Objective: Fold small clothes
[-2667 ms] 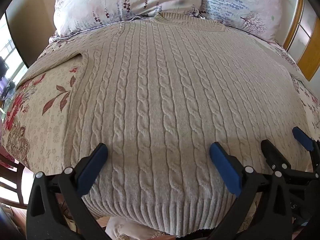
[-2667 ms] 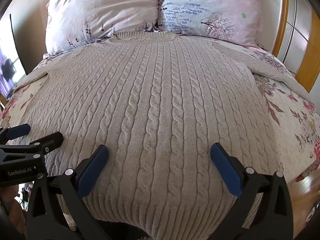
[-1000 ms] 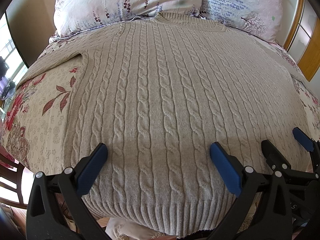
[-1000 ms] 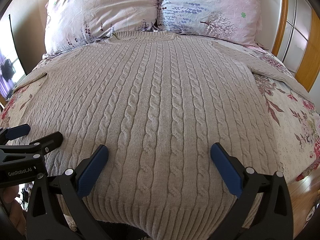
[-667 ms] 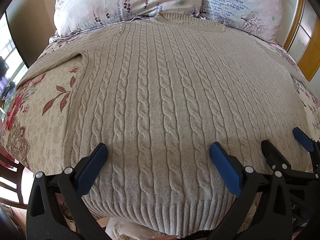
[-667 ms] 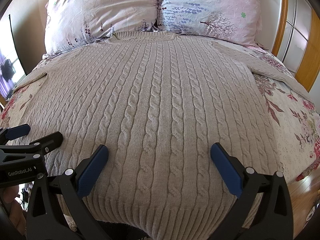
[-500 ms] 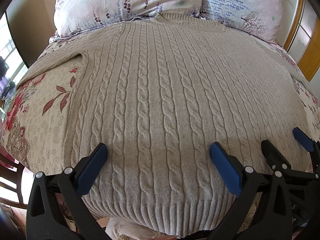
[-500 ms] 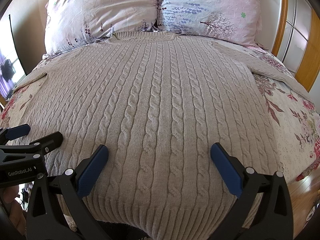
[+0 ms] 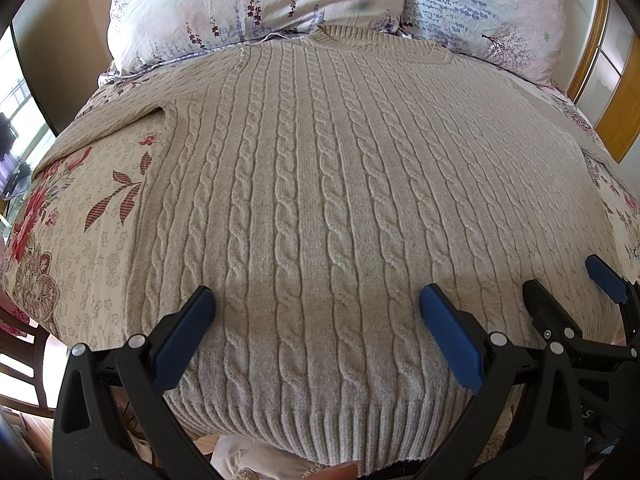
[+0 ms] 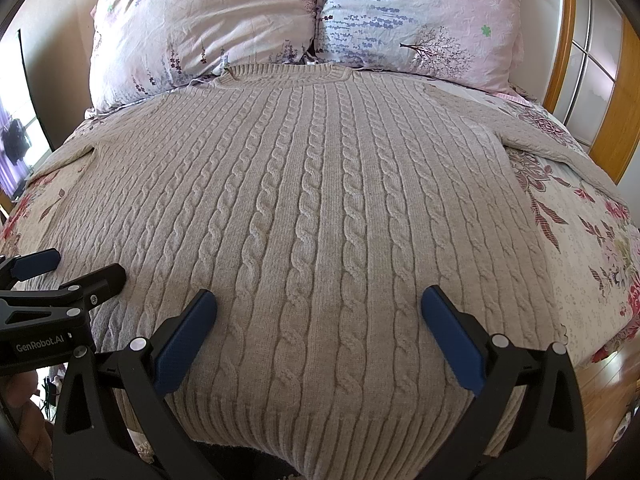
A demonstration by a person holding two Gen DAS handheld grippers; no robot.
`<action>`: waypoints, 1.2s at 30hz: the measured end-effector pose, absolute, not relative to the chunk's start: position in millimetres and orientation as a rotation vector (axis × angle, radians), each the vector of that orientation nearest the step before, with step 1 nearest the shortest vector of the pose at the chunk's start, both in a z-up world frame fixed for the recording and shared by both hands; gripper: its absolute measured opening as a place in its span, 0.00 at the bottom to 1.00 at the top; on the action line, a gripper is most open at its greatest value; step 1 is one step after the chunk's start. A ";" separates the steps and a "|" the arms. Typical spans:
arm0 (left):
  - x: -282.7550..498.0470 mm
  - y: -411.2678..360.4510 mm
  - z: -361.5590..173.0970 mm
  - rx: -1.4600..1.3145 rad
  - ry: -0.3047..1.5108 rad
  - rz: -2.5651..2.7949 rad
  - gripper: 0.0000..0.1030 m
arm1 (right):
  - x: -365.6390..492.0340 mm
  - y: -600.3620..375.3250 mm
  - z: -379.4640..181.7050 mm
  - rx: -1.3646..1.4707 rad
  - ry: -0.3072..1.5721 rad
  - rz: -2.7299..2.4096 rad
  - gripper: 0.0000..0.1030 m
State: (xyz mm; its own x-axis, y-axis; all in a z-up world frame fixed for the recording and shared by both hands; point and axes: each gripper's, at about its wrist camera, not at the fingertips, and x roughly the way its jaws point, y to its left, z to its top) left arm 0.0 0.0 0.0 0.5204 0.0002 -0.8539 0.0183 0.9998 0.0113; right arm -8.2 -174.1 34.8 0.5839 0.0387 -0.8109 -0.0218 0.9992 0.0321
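Note:
A beige cable-knit sweater (image 9: 320, 184) lies flat and spread out on the bed, neck toward the pillows, ribbed hem (image 9: 340, 424) at the near edge; it also shows in the right wrist view (image 10: 320, 208). My left gripper (image 9: 316, 312) is open and empty above the hem's left half. My right gripper (image 10: 318, 312) is open and empty above the hem's right half. Each gripper shows in the other's view: the right one (image 9: 568, 288) at the right edge, the left one (image 10: 76, 268) at the left edge. The sleeves (image 10: 552, 140) stretch out sideways.
Two floral pillows (image 10: 208, 20) stand at the head of the bed. A floral bedspread (image 9: 80, 224) lies under the sweater. A wooden headboard frame (image 10: 608, 80) rises at the right. A wooden chair (image 9: 24, 360) stands by the bed's left near corner.

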 end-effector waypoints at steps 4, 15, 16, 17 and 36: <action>0.5 0.0 0.1 0.022 1.031 -0.014 0.98 | -7.7 -173.2 34.7 0.012 0.950 0.041 0.99; 5.6 1.4 0.3 0.052 1.056 -0.058 0.98 | -1.8 -176.5 33.8 -0.042 0.937 0.157 0.99; 6.0 1.4 0.6 0.054 1.058 -0.061 0.98 | -0.6 -177.5 33.7 -0.044 0.937 0.170 0.99; 6.9 1.4 0.8 0.057 1.058 -0.066 0.98 | 1.6 -179.0 33.5 -0.045 0.938 0.187 0.99; 60.9 27.4 54.1 0.092 0.886 -0.171 0.98 | 102.9 -425.8 55.4 0.683 0.942 -0.230 0.74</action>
State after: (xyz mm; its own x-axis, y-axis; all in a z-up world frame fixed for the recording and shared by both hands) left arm 60.9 27.4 54.1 0.6201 -0.1102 -0.7767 0.1861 0.9825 0.0092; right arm 102.9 -425.8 55.4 0.5826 0.1055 -0.8059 0.4656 0.7694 0.4374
